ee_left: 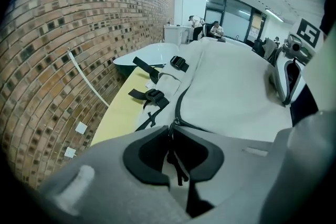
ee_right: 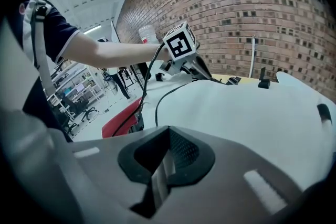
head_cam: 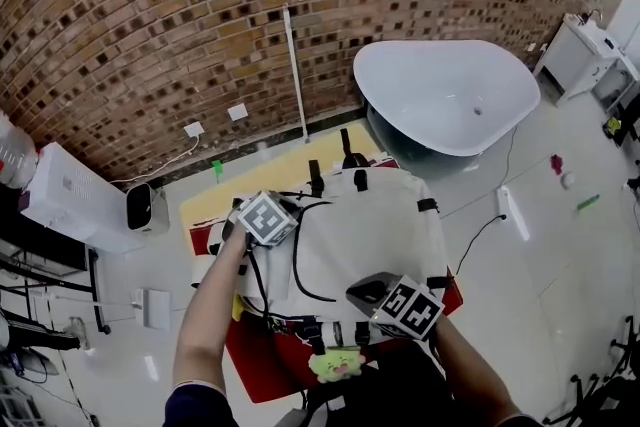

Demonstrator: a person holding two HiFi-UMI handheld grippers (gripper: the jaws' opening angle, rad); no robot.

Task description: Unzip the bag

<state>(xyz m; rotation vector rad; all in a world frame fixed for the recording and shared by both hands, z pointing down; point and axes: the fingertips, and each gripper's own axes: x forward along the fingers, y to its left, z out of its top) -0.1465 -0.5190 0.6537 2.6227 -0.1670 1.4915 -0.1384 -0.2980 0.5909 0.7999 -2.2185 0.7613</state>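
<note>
A white backpack (head_cam: 370, 225) lies on a table, with a black zipper line (head_cam: 296, 260) curving down its left side. My left gripper (head_cam: 275, 223) is at the bag's left edge. In the left gripper view it (ee_left: 170, 132) is shut on the black zipper pull cord (ee_left: 173, 152), and the zipper (ee_left: 181, 102) runs away ahead of it. My right gripper (head_cam: 362, 293) is at the bag's near right corner. In the right gripper view it (ee_right: 165, 157) is shut on a fold of the white bag fabric (ee_right: 247, 113).
The bag rests on a yellow tabletop (head_cam: 215, 200) over a red edge (head_cam: 260, 355). A white bathtub (head_cam: 450, 95) stands just beyond, against a brick wall (head_cam: 200, 5). Black strap buckles (ee_left: 152, 94) lie at the bag's far end. A small yellow-green toy (head_cam: 335, 365) hangs near me.
</note>
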